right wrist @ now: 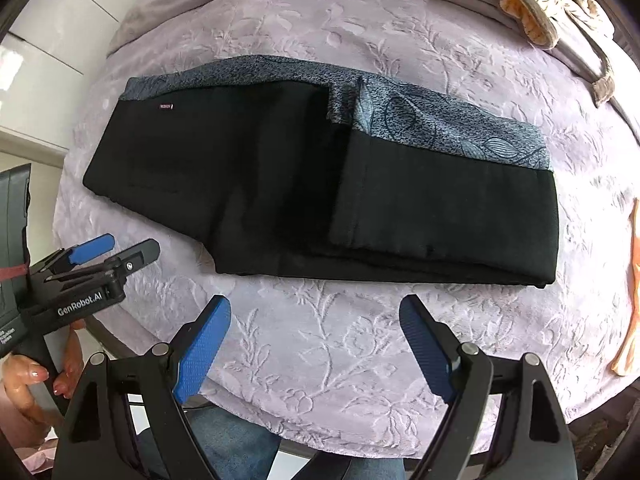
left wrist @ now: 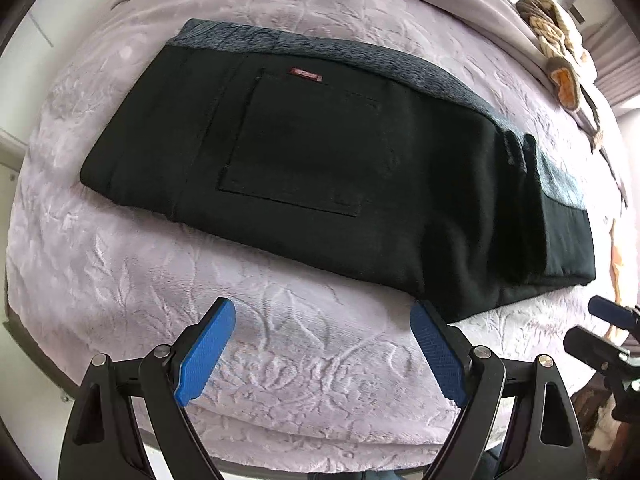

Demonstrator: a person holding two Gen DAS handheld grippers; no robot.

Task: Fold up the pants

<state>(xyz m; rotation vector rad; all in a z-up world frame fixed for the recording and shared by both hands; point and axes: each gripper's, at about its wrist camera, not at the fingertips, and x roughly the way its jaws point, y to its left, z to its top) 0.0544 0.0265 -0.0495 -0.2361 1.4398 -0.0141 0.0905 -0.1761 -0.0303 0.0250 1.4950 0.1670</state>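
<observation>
Fingers of both tongs stand spread wide with only bare blanket between them. In its own view the left gripper (left wrist: 322,346) hangs over the lilac embossed blanket (left wrist: 280,344), and the right gripper (right wrist: 316,346) does likewise in its view, gripping nothing. A hand (right wrist: 24,380) holds the left tool at the right view's left edge. Beyond the pads (right wrist: 204,350) lie the black pants (right wrist: 280,188), folded flat on the blanket, grey patterned lining along their far edge. Farther back, a beige and orange item (right wrist: 528,16) rests near the blanket's edge.
</observation>
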